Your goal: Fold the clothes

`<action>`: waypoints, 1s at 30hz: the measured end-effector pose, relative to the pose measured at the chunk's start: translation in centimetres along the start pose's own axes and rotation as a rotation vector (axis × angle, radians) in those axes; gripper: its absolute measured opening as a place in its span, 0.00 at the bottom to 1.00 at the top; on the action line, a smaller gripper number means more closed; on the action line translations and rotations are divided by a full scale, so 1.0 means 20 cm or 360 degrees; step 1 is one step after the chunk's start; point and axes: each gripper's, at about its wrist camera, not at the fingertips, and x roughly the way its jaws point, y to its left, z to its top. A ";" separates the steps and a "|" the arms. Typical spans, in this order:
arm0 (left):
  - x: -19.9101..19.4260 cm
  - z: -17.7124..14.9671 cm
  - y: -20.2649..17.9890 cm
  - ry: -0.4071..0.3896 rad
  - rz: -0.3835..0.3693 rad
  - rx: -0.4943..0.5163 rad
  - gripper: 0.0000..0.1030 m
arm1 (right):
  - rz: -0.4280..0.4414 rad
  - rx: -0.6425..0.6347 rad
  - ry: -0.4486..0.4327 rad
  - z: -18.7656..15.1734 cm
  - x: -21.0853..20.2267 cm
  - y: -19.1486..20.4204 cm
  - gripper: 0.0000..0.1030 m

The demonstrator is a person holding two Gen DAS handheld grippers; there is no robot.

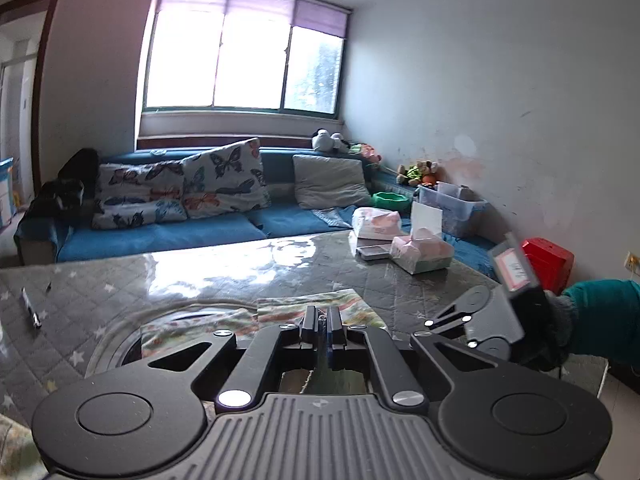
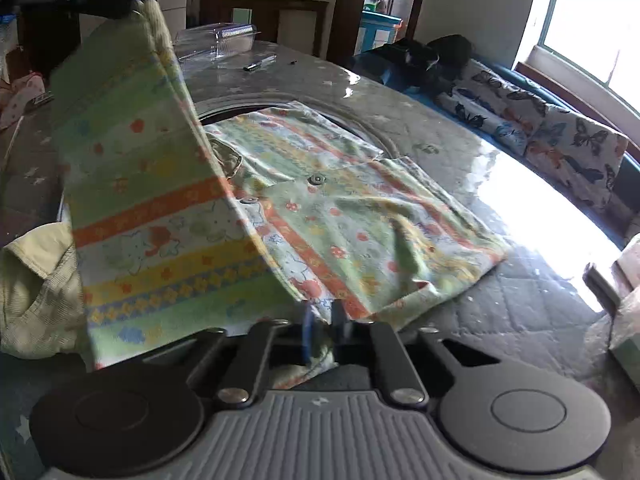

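Note:
A small green garment [image 2: 340, 200] with orange and yellow bands, cartoon prints and snap buttons lies on the quilted grey table [image 2: 500, 300]. One side of it is lifted into a steep flap [image 2: 132, 200]. At the flap's top corner my left gripper [image 2: 128, 4] is shut on the cloth. In the left wrist view that gripper [image 1: 321, 320] has its fingers together on a thin edge of the garment [image 1: 352, 304]. My right gripper [image 2: 323, 320] is shut on the near hem. It also shows in the left wrist view, the right gripper [image 1: 440, 320] held by a gloved hand in a teal sleeve.
A pen [image 2: 260, 63] and a clear plastic box [image 2: 216, 38] lie at the table's far side. Tissue packs [image 1: 420, 252] stand near its corner. A pale knit cloth [image 2: 36, 292] lies beside the flap. A blue sofa [image 1: 160, 236] with cushions runs along the table.

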 end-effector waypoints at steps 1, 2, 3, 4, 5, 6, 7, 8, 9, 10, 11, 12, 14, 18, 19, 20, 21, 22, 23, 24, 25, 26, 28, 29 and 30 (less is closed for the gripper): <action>0.00 0.00 0.01 0.0005 0.0005 -0.0012 0.04 | -0.0011 -0.0004 -0.0006 -0.01 -0.02 0.01 0.02; 0.00 -0.01 0.01 0.0010 0.0010 -0.0024 0.04 | -0.0025 0.0001 -0.0002 -0.02 -0.03 0.00 0.02; 0.01 -0.01 0.02 0.0016 0.0015 -0.0036 0.04 | -0.0038 0.0007 0.0002 -0.02 -0.04 0.00 0.02; 0.03 -0.03 0.03 0.0031 0.0026 -0.0042 0.04 | -0.0051 0.0013 0.0006 -0.03 -0.04 0.00 0.02; 0.05 -0.04 0.04 0.0050 0.0043 -0.0052 0.04 | -0.0057 0.0020 0.0008 -0.04 -0.04 0.00 0.02; 0.08 -0.06 0.07 0.0082 0.0054 -0.0081 0.04 | -0.0065 0.0025 0.0008 -0.04 -0.05 0.00 0.02; 0.11 -0.08 0.09 0.0114 0.0066 -0.0111 0.04 | -0.0073 0.0030 0.0009 -0.05 -0.05 0.00 0.02; 0.14 -0.10 0.12 0.0152 0.0082 -0.0146 0.04 | -0.0081 0.0036 0.0009 -0.06 -0.06 0.00 0.02; 0.17 -0.13 0.15 0.0189 0.0098 -0.0181 0.04 | -0.0088 0.0050 0.0002 -0.06 -0.07 0.00 0.03; 0.20 -0.15 0.18 0.0220 0.0110 -0.0211 0.04 | -0.0096 0.0062 -0.0006 -0.06 -0.08 0.01 0.04; 0.22 -0.17 0.21 0.0251 0.0122 -0.0242 0.04 | -0.0106 0.0066 -0.0013 -0.05 -0.09 0.02 0.04; 0.25 -0.19 0.24 0.0279 0.0134 -0.0271 0.04 | -0.0115 0.0069 -0.0020 -0.05 -0.11 0.04 0.06; 0.27 -0.21 0.28 0.0299 0.0144 -0.0310 0.04 | -0.0075 0.0082 -0.0044 -0.05 -0.14 0.08 0.08; 0.31 -0.22 0.32 0.0338 0.0159 -0.0341 0.04 | 0.0083 0.0087 -0.0063 -0.06 -0.18 0.21 0.09; 0.32 -0.23 0.32 0.0350 0.0174 -0.0344 0.04 | 0.0097 0.0077 -0.0055 -0.06 -0.18 0.24 0.09; 0.33 -0.24 0.33 0.0362 0.0188 -0.0347 0.04 | 0.0110 0.0064 -0.0034 -0.08 -0.18 0.27 0.09; 0.33 -0.25 0.34 0.0374 0.0203 -0.0354 0.04 | 0.0123 0.0053 -0.0014 -0.10 -0.17 0.30 0.09; 0.34 -0.26 0.35 0.0386 0.0220 -0.0360 0.04 | 0.0129 0.0059 0.0004 -0.11 -0.17 0.31 0.10; 0.34 -0.27 0.36 0.0397 0.0248 -0.0358 0.06 | 0.0125 0.0063 0.0009 -0.13 -0.17 0.31 0.10; 0.33 -0.28 0.37 0.0409 0.0277 -0.0356 0.06 | 0.0121 0.0068 0.0014 -0.14 -0.17 0.32 0.13; 0.33 -0.30 0.39 0.0420 0.0304 -0.0356 0.06 | 0.0116 0.0083 0.0012 -0.14 -0.17 0.31 0.14; 0.32 -0.31 0.40 0.0428 0.0314 -0.0368 0.06 | 0.0111 0.0096 0.0012 -0.14 -0.18 0.31 0.14; 0.29 -0.32 0.40 0.0431 0.0335 -0.0380 0.07 | 0.0110 0.0108 0.0001 -0.14 -0.19 0.31 0.14; 0.26 -0.32 0.39 0.0423 0.0335 -0.0373 0.07 | 0.0109 0.0114 -0.0005 -0.14 -0.20 0.30 0.15; 0.24 -0.32 0.37 0.0409 0.0305 -0.0362 0.07 | 0.0109 0.0119 -0.0010 -0.13 -0.21 0.30 0.15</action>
